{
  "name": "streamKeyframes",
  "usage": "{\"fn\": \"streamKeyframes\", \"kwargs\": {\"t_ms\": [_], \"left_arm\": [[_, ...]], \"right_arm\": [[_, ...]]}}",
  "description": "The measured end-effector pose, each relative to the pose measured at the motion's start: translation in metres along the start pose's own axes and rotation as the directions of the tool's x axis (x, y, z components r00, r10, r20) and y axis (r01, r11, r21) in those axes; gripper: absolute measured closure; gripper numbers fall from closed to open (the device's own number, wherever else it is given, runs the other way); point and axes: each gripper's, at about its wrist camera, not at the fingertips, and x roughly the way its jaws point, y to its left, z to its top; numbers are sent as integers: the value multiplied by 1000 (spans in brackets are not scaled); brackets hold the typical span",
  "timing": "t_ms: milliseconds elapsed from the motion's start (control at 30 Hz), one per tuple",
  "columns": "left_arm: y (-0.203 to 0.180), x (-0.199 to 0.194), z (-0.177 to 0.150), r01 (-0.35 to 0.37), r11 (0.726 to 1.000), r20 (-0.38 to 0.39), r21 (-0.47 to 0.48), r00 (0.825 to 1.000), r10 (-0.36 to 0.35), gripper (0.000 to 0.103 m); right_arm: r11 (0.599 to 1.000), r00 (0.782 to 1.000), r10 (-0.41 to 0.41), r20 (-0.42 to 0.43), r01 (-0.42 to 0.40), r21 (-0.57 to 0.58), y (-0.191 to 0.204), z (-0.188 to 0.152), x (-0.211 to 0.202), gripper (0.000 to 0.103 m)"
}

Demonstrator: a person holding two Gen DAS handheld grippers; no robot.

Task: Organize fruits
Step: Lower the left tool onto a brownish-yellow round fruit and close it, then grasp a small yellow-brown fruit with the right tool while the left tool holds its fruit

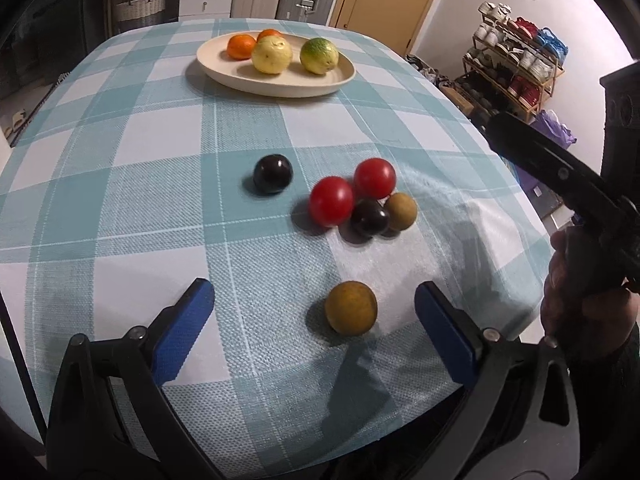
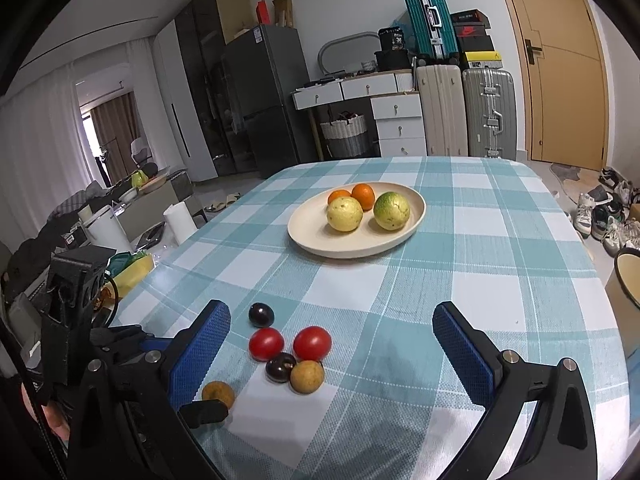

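A cream plate [image 1: 340,76] [image 2: 308,240] at the far middle of the table holds two oranges [image 1: 241,46], a yellow fruit [image 1: 272,55] and a green-yellow fruit [image 1: 319,56]. Nearer lie two red tomatoes [image 1: 331,201] [image 2: 312,343], two dark plums [image 1: 273,173] [image 2: 261,314] and two brown longans [image 1: 351,308] [image 2: 307,376]. My left gripper [image 1: 314,316] is open, low over the table, with one longan between its blue fingers. My right gripper [image 2: 332,344] is open and empty, with the fruit cluster between its fingers; its body shows in the left wrist view [image 1: 560,176].
The table wears a teal and white checked cloth [image 1: 160,200] [image 2: 480,260]. A shoe rack [image 1: 516,72] stands right of the table. Suitcases [image 2: 488,112], white drawers [image 2: 396,120] and a fridge [image 2: 264,100] stand beyond the far edge.
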Motion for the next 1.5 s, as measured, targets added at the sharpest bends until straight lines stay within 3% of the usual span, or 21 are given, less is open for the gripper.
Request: {"fn": "streamKeyframes", "kwargs": {"t_ms": [100, 200, 367, 433, 500, 1067, 1133, 1200, 1433, 1500], "left_arm": [[-4, 1, 0, -4, 1000, -6, 27, 1000, 4, 10], [-5, 1, 0, -2, 999, -3, 40, 1000, 2, 22], [-7, 0, -1, -23, 996, -9, 80, 1000, 24, 52], [-10, 0, -1, -12, 994, -17, 108, 1000, 14, 60], [-12, 0, -2, -2, 992, -25, 124, 1000, 5, 80], [16, -23, 12, -13, 999, 52, 34, 999, 11, 80], [21, -27, 12, -13, 1000, 58, 20, 998, 12, 80], [24, -29, 11, -16, 1000, 60, 12, 998, 15, 80], [34, -26, 8, -11, 1000, 50, -16, 999, 12, 80], [35, -25, 7, -9, 1000, 46, -20, 999, 10, 80]], "right_arm": [[1000, 1000, 17, -7, -17, 0, -2, -3, 0, 0], [1000, 1000, 14, -13, -14, -1, -2, -4, 1, 0], [1000, 999, 15, -33, -14, 11, -3, -6, 3, 0], [1000, 999, 19, -34, -18, 24, -4, -7, 3, 0], [999, 999, 24, -34, -22, 44, -6, -7, 3, 0], [1000, 992, 25, -122, -22, 20, 1, -26, 15, 1], [1000, 990, 20, -143, -18, 13, 1, -29, 20, 5], [1000, 987, 20, -160, -18, 9, 2, -31, 25, 18], [1000, 978, 29, -207, -29, -1, 6, -36, 40, 32], [999, 976, 31, -217, -33, -6, 8, -37, 44, 44]]}}
